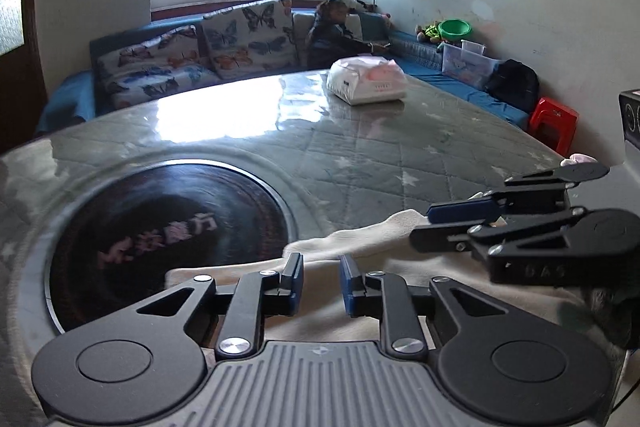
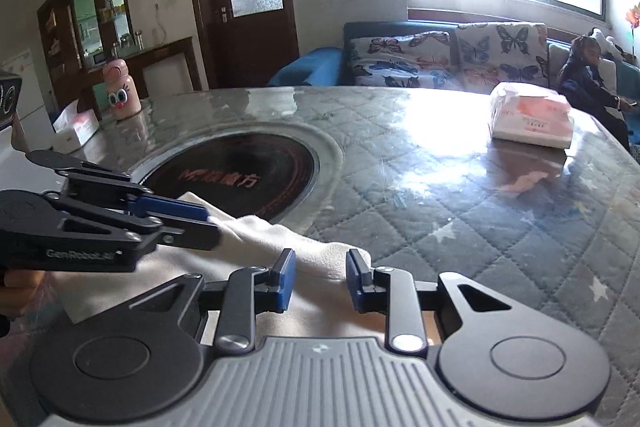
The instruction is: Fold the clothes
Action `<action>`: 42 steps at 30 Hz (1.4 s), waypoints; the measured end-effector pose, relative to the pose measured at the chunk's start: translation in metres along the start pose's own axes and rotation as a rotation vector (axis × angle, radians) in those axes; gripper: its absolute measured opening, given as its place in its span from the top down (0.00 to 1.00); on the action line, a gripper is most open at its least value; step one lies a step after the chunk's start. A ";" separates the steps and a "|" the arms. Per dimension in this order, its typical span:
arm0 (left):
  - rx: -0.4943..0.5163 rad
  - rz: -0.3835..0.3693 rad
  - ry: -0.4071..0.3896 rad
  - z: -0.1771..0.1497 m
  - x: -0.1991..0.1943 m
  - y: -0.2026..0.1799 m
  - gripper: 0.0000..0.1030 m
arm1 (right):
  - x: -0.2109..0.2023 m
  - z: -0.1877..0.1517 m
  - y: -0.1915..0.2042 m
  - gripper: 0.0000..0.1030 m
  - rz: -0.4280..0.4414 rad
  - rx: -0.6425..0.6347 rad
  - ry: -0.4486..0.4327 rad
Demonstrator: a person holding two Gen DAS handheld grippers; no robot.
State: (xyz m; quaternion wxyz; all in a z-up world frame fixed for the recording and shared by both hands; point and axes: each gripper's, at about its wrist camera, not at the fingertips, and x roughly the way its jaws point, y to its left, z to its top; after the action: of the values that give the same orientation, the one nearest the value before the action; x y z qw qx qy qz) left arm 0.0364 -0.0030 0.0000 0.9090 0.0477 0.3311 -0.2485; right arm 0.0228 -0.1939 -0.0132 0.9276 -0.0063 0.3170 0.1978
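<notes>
A cream-white cloth (image 1: 360,243) lies on the round quilted table (image 1: 380,147) at its near edge, beside the dark round inset. My left gripper (image 1: 320,283) hovers over the cloth with its blue pads apart, open and empty. My right gripper (image 1: 424,227) comes in from the right, low over the cloth's far edge. In the right wrist view the right gripper (image 2: 320,281) is open over the cloth (image 2: 312,247), and the left gripper (image 2: 212,225) reaches in from the left, touching the cloth's edge.
A dark round hotplate inset (image 1: 168,239) sits in the table. A tissue pack (image 1: 366,81) lies at the far side. A pink bottle (image 2: 120,93) and a box (image 2: 78,127) stand at the left. A sofa with a seated child (image 1: 336,31) lies beyond.
</notes>
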 end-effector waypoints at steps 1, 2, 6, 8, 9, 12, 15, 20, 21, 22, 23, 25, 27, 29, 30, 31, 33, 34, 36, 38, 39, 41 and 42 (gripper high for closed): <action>-0.011 -0.001 0.008 0.000 0.004 0.001 0.79 | 0.002 -0.001 -0.001 0.74 -0.001 0.003 0.004; -0.022 0.000 0.015 0.001 0.008 0.002 0.79 | 0.004 -0.001 -0.001 0.74 -0.006 0.001 0.006; -0.059 0.013 0.028 0.001 0.017 0.006 0.78 | 0.008 -0.004 -0.001 0.74 -0.024 -0.009 0.010; -0.068 0.018 0.026 0.001 0.018 0.006 0.77 | 0.008 -0.006 -0.002 0.74 -0.024 -0.010 0.003; -0.072 0.020 0.025 0.001 0.018 0.006 0.77 | 0.006 -0.006 -0.003 0.74 -0.024 -0.008 0.000; -0.076 0.028 0.021 0.000 0.018 0.005 0.77 | -0.004 -0.010 -0.005 0.74 -0.026 -0.006 -0.006; -0.068 0.035 0.016 -0.001 0.017 0.003 0.77 | -0.013 -0.014 -0.006 0.77 -0.029 -0.003 -0.012; -0.075 0.036 0.015 0.000 0.018 0.003 0.77 | -0.029 -0.021 -0.008 0.83 -0.033 0.000 -0.022; -0.074 0.037 0.015 0.000 0.017 0.003 0.77 | -0.032 -0.022 -0.008 0.83 -0.034 0.001 -0.024; -0.074 0.038 0.015 0.000 0.017 0.002 0.77 | -0.032 -0.024 -0.010 0.83 -0.040 0.007 -0.020; -0.074 0.038 0.015 0.000 0.017 0.002 0.77 | -0.028 -0.026 -0.013 0.84 -0.049 0.018 -0.012; -0.073 0.038 0.016 0.000 0.018 0.002 0.77 | -0.022 -0.028 -0.020 0.89 -0.069 0.043 -0.001; -0.073 0.037 0.017 0.000 0.018 0.003 0.77 | -0.022 -0.028 -0.024 0.91 -0.065 0.067 -0.004; -0.071 0.038 0.016 0.000 0.018 0.002 0.77 | -0.025 -0.025 -0.024 0.91 -0.068 0.063 -0.013; -0.071 0.039 0.015 0.000 0.018 0.002 0.76 | -0.027 -0.024 -0.022 0.90 -0.070 0.052 -0.018; -0.070 0.039 0.014 0.000 0.018 0.002 0.76 | -0.029 -0.022 -0.019 0.90 -0.070 0.041 -0.025; -0.069 0.041 0.012 0.000 0.018 0.001 0.76 | -0.030 -0.019 -0.015 0.90 -0.060 0.024 -0.037; -0.069 0.041 0.012 -0.001 0.018 0.001 0.76 | -0.028 -0.018 -0.013 0.90 -0.056 0.018 -0.038; -0.071 0.042 0.013 0.000 0.018 0.001 0.76 | -0.023 -0.016 -0.009 0.90 -0.054 0.007 -0.033; -0.075 0.042 0.014 0.000 0.017 0.001 0.75 | -0.013 -0.014 -0.008 0.90 -0.070 -0.004 -0.009; -0.074 0.042 0.014 0.000 0.017 0.001 0.74 | -0.010 -0.015 -0.009 0.90 -0.072 -0.006 -0.005; -0.072 0.040 0.014 0.000 0.016 0.001 0.72 | -0.008 -0.015 -0.011 0.90 -0.078 -0.006 0.000; -0.070 0.039 0.012 0.000 0.015 0.000 0.71 | -0.010 -0.014 -0.013 0.90 -0.080 -0.002 -0.005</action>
State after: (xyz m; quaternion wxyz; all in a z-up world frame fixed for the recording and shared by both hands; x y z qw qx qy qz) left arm 0.0465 -0.0095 -0.0091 0.9129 0.0240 0.3439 -0.2187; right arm 0.0120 -0.2117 -0.0202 0.9355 -0.0193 0.3140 0.1606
